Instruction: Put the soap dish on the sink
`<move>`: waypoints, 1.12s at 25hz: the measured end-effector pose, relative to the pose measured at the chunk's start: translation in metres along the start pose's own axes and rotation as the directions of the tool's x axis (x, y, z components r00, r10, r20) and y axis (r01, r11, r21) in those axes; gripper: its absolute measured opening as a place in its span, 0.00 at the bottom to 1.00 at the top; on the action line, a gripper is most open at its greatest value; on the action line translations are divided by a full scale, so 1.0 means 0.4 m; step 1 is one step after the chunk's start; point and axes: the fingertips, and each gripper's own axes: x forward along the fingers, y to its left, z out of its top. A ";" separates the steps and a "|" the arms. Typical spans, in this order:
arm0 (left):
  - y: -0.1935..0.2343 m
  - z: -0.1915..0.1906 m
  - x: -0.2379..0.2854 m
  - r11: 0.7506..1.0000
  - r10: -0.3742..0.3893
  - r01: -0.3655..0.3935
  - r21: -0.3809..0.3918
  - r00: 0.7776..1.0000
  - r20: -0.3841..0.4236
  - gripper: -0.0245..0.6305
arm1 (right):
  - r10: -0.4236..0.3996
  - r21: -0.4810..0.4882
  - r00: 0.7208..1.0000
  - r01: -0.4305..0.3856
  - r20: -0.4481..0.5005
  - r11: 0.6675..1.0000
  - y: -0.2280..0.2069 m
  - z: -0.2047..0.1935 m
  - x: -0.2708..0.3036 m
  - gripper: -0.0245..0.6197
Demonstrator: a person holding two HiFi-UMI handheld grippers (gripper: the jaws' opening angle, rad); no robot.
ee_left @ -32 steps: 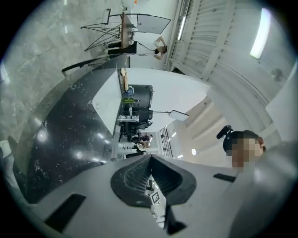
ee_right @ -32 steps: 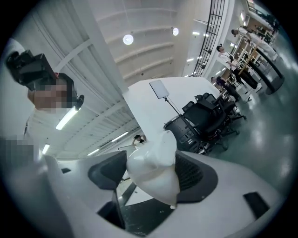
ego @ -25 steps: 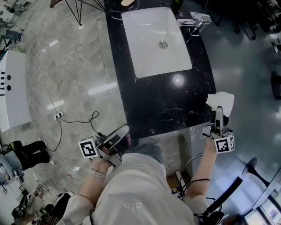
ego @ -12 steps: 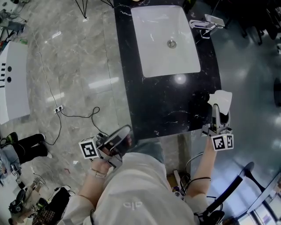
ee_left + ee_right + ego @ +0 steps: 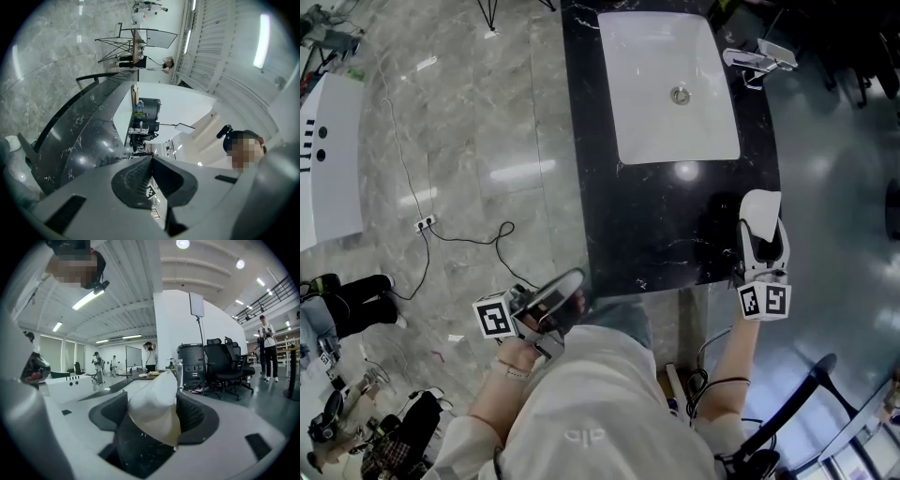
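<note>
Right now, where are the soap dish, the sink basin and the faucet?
soap dish [image 5: 760, 213]: head view, middle of its white shell.
sink basin [image 5: 656, 112]: head view, bare white bottom of the bowl.
faucet [image 5: 759, 58]: head view, middle of its chrome body, beside the bowl's right rim.

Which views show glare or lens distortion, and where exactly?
Head view: a lamp's glare spot sits on the black counter, and pale streaks shine on the floor. Left gripper view: fisheye bows the counter's edge, and the corners are dark. Right gripper view: same fisheye, so the soap dish looms large.
</note>
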 end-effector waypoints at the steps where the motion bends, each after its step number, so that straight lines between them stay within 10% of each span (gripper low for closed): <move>1: 0.001 -0.001 -0.003 1.000 -0.001 0.001 -0.003 1.000 0.003 0.05 | 0.004 -0.029 1.000 -0.004 -0.015 1.000 0.010 -0.006 0.005 0.57; 28: 0.003 0.007 -0.082 0.997 -0.016 0.022 -0.076 0.996 0.088 0.05 | 0.027 -0.284 0.974 -0.091 -0.225 0.955 0.163 -0.128 0.070 0.52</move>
